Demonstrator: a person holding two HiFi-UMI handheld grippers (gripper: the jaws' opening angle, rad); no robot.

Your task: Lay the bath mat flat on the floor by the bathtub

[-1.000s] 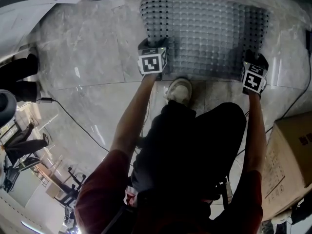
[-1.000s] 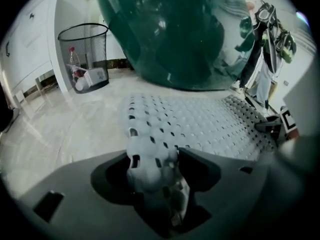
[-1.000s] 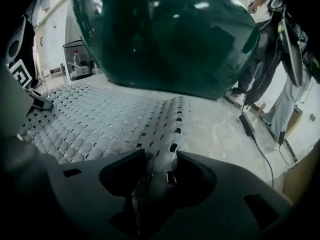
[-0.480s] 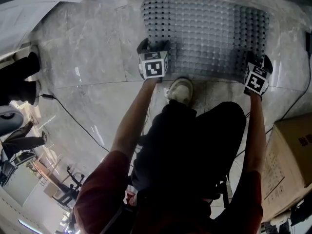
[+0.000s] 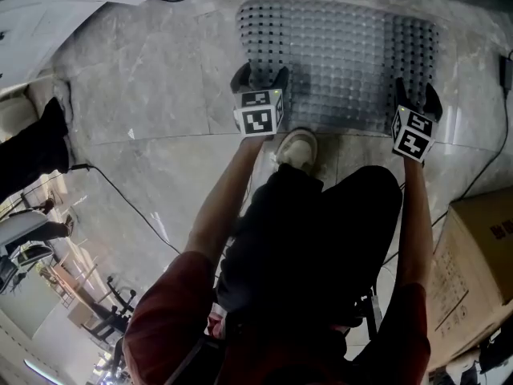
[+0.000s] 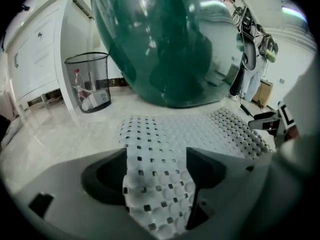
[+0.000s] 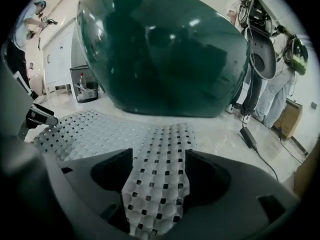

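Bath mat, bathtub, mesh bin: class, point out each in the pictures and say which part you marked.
Bath mat [image 5: 337, 54]: head view, middle of its dimpled top.
Bathtub [image 7: 165, 59]: right gripper view, dark green side wall.
Mesh bin [image 6: 87, 79]: left gripper view, its mesh wall.

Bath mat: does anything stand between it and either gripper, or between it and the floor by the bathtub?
Nothing visible does. The bath mat lies on the floor beside the bathtub. Left gripper and right gripper have just been opening, only mat between their jaws.
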